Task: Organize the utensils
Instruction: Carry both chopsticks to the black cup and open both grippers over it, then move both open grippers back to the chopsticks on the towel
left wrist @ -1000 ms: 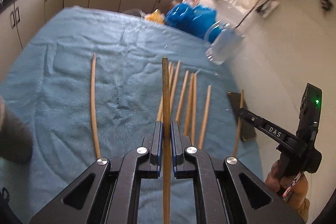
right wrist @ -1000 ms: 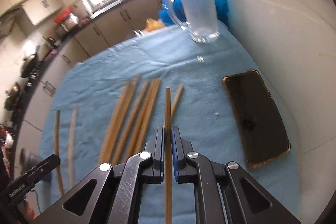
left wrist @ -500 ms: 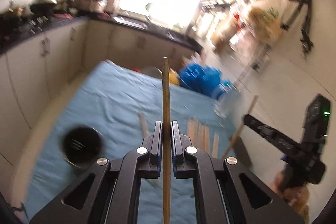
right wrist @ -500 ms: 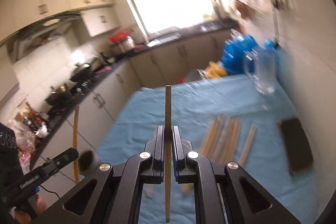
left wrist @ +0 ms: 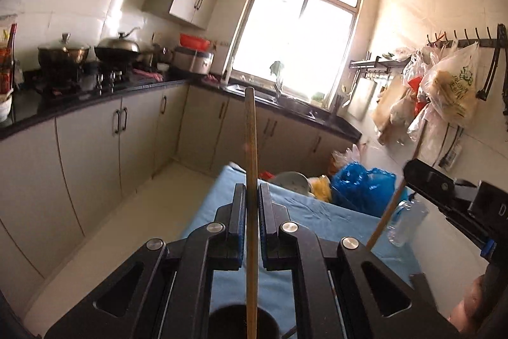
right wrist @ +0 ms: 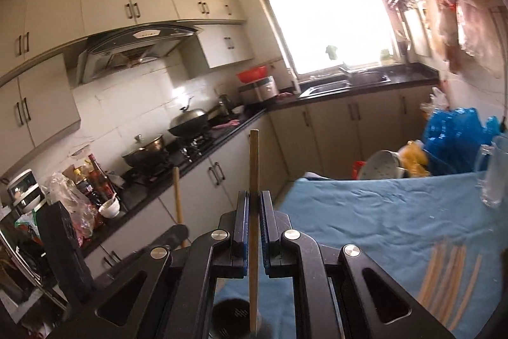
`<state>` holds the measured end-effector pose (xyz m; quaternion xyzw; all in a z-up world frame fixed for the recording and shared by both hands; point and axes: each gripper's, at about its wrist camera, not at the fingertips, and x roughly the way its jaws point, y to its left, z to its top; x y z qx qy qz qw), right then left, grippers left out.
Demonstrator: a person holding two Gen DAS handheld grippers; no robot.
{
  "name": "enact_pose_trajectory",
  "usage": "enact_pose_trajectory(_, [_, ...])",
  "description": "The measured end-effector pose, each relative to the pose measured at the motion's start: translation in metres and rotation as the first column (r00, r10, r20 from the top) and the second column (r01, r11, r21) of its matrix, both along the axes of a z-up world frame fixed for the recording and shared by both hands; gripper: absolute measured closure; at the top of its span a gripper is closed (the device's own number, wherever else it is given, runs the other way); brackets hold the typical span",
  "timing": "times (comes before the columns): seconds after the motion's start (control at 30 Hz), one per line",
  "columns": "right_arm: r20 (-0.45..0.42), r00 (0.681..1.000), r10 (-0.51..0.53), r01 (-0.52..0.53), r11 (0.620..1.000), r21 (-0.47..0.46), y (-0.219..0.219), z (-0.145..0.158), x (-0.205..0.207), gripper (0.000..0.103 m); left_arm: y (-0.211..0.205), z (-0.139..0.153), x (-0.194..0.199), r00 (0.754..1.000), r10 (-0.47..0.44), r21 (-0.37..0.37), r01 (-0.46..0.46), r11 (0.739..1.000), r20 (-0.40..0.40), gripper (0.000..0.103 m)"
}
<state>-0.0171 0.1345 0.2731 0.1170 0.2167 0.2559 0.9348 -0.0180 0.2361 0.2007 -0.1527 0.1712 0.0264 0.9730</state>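
Note:
My left gripper (left wrist: 252,196) is shut on a wooden chopstick (left wrist: 251,148) held upright; its lower end hangs over a black cup (left wrist: 231,320) at the bottom of the left wrist view. My right gripper (right wrist: 253,202) is shut on another chopstick (right wrist: 254,167), also upright, its lower end at the mouth of the same black cup (right wrist: 233,318). Several chopsticks (right wrist: 447,278) lie in a row on the blue cloth (right wrist: 381,212). The right gripper's body (left wrist: 444,189) and its chopstick (left wrist: 385,218) show in the left wrist view.
A clear glass mug (right wrist: 493,173) stands on the cloth at the right. Blue plastic bags (left wrist: 362,186) and a bowl (right wrist: 381,167) sit at the table's far end. Kitchen counter with pots (left wrist: 63,53) runs along the left. Hanging bags (left wrist: 444,84) on the right wall.
Both grippers have lifted and tilted up from the cloth, each with its chopstick, and moved left over the black cup. The chopsticks now stand upright.

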Motion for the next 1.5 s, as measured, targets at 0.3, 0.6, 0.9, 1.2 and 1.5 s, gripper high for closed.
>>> enact_pose_trajectory(0.3, [-0.131,0.99,0.049,-0.061,0.994,-0.087,0.04,-0.054,0.033,0.096,0.01,-0.039,0.021,0.997,-0.031,-0.029,0.029,0.999,-0.075,0.096])
enact_pose_trajectory(0.6, [-0.217,0.975,0.04,-0.063,0.993,-0.099,0.032,-0.083,0.04,0.077,0.006,-0.046,0.01,0.992,0.009,-0.037,-0.014,0.999,-0.125,0.081])
enact_pose_trajectory(0.9, [-0.188,0.982,-0.036,0.021,0.997,-0.081,-0.01,-0.069,0.025,0.058,-0.004,-0.014,-0.034,0.997,0.052,-0.033,-0.054,0.998,-0.065,0.065])
enact_pose_trajectory(1.2, [-0.231,0.947,-0.223,0.208,0.974,-0.088,-0.128,-0.087,-0.001,0.053,-0.076,-0.007,-0.064,0.99,-0.111,-0.065,0.106,0.992,-0.086,0.055])
enact_pose_trajectory(1.5, [-0.384,0.806,-0.45,0.423,0.892,-0.158,-0.279,-0.134,-0.013,0.053,-0.167,-0.059,-0.01,0.911,-0.272,-0.113,0.249,0.962,-0.31,0.053])
